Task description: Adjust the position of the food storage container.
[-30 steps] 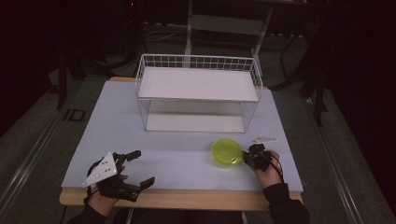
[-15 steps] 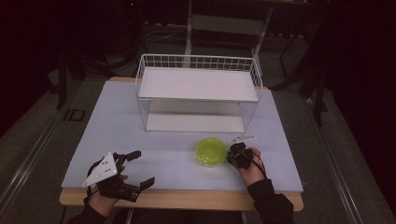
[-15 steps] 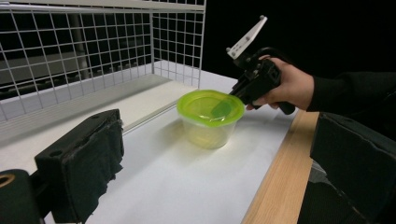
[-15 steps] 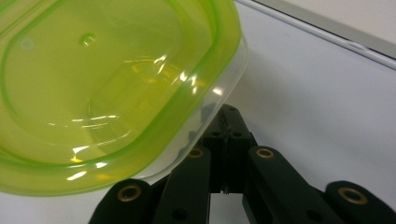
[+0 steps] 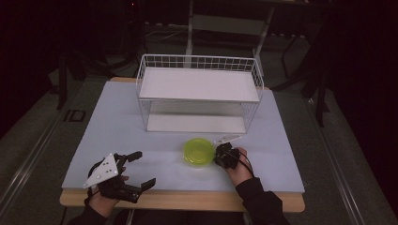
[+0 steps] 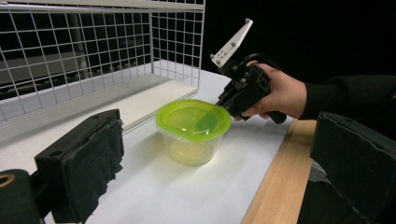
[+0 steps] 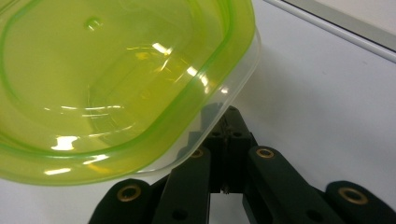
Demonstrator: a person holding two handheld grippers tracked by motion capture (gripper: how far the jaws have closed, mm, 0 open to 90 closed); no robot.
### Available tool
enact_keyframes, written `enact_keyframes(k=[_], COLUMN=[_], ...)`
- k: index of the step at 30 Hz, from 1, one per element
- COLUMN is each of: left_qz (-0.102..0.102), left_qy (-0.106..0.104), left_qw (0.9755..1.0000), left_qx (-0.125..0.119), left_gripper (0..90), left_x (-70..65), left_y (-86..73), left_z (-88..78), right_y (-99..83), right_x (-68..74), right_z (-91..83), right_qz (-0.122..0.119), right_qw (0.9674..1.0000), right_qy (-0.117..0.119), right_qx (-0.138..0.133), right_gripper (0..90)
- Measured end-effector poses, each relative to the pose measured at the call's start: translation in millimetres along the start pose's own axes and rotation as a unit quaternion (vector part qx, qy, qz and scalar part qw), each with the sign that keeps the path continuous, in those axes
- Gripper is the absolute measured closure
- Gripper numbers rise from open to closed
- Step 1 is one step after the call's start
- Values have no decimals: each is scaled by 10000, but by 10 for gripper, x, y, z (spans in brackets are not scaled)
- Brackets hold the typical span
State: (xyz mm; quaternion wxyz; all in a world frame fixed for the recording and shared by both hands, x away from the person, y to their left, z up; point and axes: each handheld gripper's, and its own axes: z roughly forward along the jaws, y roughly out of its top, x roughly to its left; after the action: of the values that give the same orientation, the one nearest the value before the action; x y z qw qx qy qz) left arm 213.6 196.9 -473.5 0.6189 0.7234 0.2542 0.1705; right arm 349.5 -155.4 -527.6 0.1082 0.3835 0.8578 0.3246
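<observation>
A yellow-green lidded plastic container (image 5: 199, 151) stands on the white table (image 5: 112, 126), just in front of the wire rack. My right gripper (image 5: 218, 157) is at its right side, jaws shut. In the right gripper view the closed tips (image 7: 226, 119) sit under the clear rim of the container (image 7: 116, 79), against its side. I cannot tell whether anything is pinched. The left gripper view shows the container (image 6: 193, 123) with the right gripper (image 6: 223, 103) touching its lid edge. My left gripper (image 5: 143, 168) rests open at the front left corner, nothing between its jaws.
A white wire rack (image 5: 199, 84) with a flat shelf stands at the back middle of the table; its mesh side (image 6: 93, 56) is close behind the container. The wooden front edge (image 5: 187, 199) runs below both hands. Dark floor surrounds the table.
The right gripper and the container have slid left together along the table, toward the middle. The left gripper has stayed where it was.
</observation>
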Motion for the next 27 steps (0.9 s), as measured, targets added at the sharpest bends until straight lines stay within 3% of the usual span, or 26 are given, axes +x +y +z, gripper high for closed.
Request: enact_keyframes(k=[20, 25, 27], left_qz=[-35, -39, -56], left_qy=[-17, -21, -16], left_qw=[10000, 10000, 10000], left_qx=[32, 45, 43], left_gripper=[37, 38, 37], left_x=[11, 11, 11], left_y=[-9, -11, -12], left_z=[11, 15, 15], right_y=[108, 115, 120], right_x=[303, 337, 315], right_z=[105, 69, 33], right_qz=[-197, -224, -197], right_qw=[9993, 9993, 9996], right_qy=[309, 314, 214], right_qx=[69, 24, 7], right_gripper=[882, 865, 848])
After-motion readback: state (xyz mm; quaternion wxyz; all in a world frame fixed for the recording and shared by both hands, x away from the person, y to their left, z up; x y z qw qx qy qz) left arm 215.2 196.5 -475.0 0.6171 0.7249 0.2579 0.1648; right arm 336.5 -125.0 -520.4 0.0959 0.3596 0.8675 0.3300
